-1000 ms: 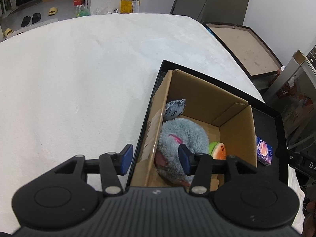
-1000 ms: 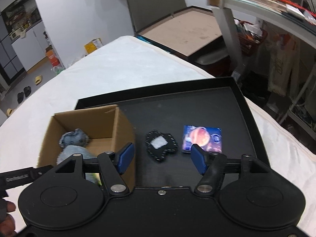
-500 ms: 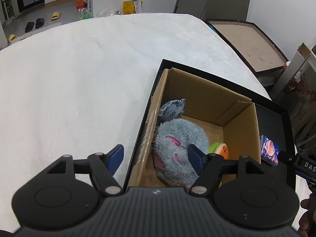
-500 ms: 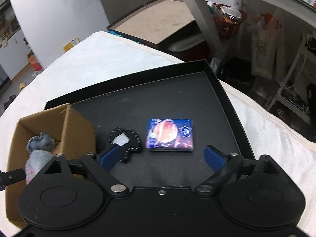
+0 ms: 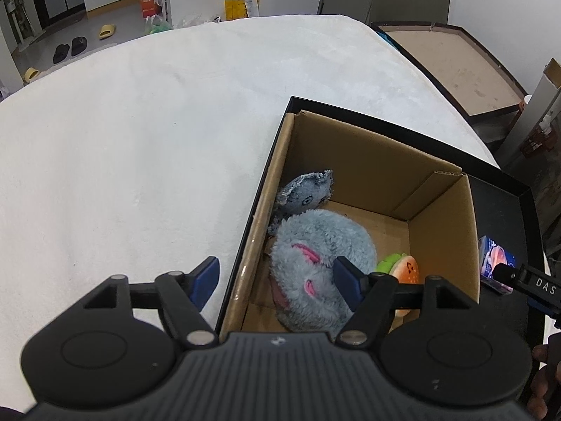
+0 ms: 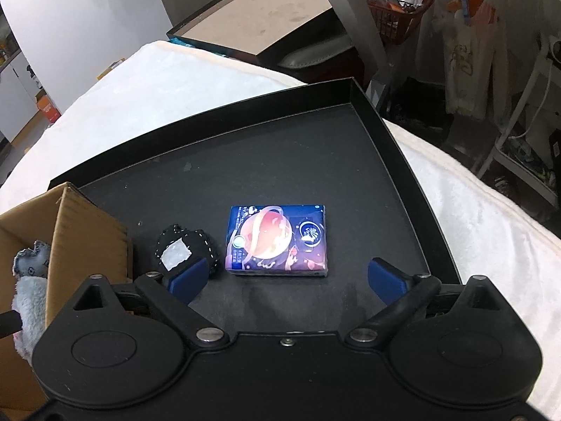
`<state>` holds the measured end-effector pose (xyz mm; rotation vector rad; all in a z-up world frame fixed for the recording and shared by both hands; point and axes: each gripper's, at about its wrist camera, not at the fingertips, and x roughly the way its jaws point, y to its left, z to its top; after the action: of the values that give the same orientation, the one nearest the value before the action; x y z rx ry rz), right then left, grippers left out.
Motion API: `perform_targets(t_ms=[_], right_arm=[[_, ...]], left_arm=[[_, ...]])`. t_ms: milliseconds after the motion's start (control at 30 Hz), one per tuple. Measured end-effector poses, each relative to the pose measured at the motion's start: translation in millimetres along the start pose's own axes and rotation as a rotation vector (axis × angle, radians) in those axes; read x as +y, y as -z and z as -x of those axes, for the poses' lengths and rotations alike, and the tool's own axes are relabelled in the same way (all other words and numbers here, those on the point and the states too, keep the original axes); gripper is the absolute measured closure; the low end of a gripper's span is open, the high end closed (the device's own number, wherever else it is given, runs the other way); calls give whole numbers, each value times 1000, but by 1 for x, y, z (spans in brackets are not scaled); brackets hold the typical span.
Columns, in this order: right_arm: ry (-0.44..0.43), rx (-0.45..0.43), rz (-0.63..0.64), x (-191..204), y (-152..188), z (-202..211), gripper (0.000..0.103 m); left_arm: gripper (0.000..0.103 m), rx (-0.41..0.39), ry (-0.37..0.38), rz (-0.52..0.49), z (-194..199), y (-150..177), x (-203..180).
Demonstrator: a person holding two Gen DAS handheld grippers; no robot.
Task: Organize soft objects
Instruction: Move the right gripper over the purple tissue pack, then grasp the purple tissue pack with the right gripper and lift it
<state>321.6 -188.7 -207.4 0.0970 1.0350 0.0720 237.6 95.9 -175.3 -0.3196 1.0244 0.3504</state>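
Note:
In the left wrist view a cardboard box (image 5: 378, 161) stands on a black tray (image 5: 498, 203). Inside it lie a fluffy grey plush (image 5: 315, 245), a small denim toy (image 5: 308, 193) and a burger plush (image 5: 403, 266). My left gripper (image 5: 277, 280) is open and straddles the box's near left wall, holding nothing. In the right wrist view a blue tissue pack (image 6: 278, 240) and a black felt patch (image 6: 186, 252) lie on the tray (image 6: 280, 147). My right gripper (image 6: 285, 280) hovers just short of the pack, its jaws opening, with nothing gripped.
White bedding (image 5: 140, 140) spreads to the left and behind the tray. The box (image 6: 87, 231) stands at the tray's left end. A flat brown board (image 6: 273, 17) and a metal frame with an orange basket (image 6: 396, 3) lie beyond the bed's edge.
Both grippers' jaws have widened. The right gripper has dropped closer to the tray, and the tissue pack now lies centred ahead of it. The left gripper has shifted a little over the box.

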Motion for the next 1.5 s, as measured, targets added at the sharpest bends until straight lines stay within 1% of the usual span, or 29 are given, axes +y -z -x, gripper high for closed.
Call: perform_targets(t_ms=[367,433,500,533,567,600,667,800,1033,1267,1400,1500], right_arm=[[-42,36,30,7,-3,-24,5],[-38,41,44,8,-2,-28,13],[-33,53,66,8,0,-32,25],[-20,40,84,9,1,-31,30],[-9,31,101,10,2,-30,31],[-7,30,113,10,2,-29,32],[-19,35,102,6,2,-27,32],[-16,44,82,-2,4,-23,32],[-4,41,62,-8,10,-15,32],[-2,18,61,-7,9,1,32],[-6,0,67,-3,8,13,32],[-7,-12,72,-1,6,19,32]], left_arm=[[31,-14,-60,-18,-6,0,-15],[30,-19,-69,-19,-6,-1,-16],[28,-23,-77,-20,-7,-1,-17],[28,-25,-82,-20,-7,-1,-17],[27,-26,-85,-21,-7,-1,-18],[27,-27,-87,-22,-7,-2,-18],[27,-27,-89,-24,-6,-2,-19],[27,-23,-88,-27,-5,-1,-20],[27,-24,-67,-31,0,-1,-19],[28,-51,-40,-38,6,1,-19],[32,-51,-21,-36,8,3,-17],[37,-60,-13,-34,10,3,-15]])
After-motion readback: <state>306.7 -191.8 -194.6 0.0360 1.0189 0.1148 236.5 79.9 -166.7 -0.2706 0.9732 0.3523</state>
